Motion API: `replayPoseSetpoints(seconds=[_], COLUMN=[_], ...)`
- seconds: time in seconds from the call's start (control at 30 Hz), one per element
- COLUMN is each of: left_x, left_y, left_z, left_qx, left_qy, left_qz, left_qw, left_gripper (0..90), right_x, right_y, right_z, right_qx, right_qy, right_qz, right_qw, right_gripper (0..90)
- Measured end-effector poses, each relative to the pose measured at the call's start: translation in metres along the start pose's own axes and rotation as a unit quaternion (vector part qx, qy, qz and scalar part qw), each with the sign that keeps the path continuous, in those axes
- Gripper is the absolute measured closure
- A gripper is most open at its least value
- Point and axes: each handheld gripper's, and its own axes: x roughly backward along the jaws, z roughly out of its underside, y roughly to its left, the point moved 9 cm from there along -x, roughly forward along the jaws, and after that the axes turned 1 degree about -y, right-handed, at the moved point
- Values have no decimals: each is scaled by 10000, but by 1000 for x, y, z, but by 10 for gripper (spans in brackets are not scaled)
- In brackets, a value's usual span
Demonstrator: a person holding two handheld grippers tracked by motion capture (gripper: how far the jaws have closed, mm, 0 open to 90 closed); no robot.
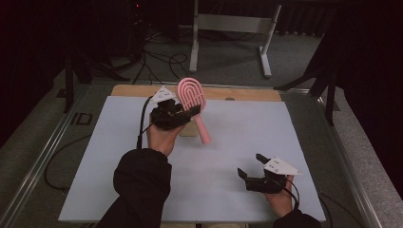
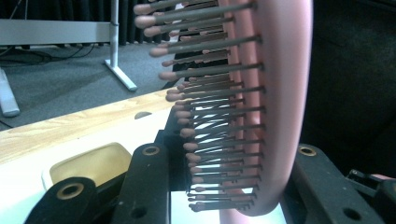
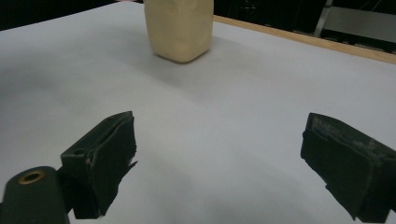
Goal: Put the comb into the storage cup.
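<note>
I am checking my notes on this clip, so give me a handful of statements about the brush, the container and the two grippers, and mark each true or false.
1. The left gripper is clamped on the pink hairbrush. True.
2. The brush lies flat on the table. False: it is held up, head above the handle.
3. The right gripper holds the cream container. False: its jaws stand open and empty, apart from the container.
4. The container stands on the white mat. True.
5. The brush's bristles are blue. False: they are pinkish with rounded tips.
</note>
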Motion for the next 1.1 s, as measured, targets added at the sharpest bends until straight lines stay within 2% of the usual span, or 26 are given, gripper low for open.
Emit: replayPoseSetpoints(seconds=[1.1], left_x=[-1], left_y=[15], left_z=[-14], left_qx=[-69], left_qy=[-83], left_qz=[-198], left_qw=[9997], left_gripper=[656], right_x=[1], right_y=[0], right_z=[-1], right_qx=[1], right_qy=[-22], right_qz=[1], right_qw=[10000], right_gripper=[99])
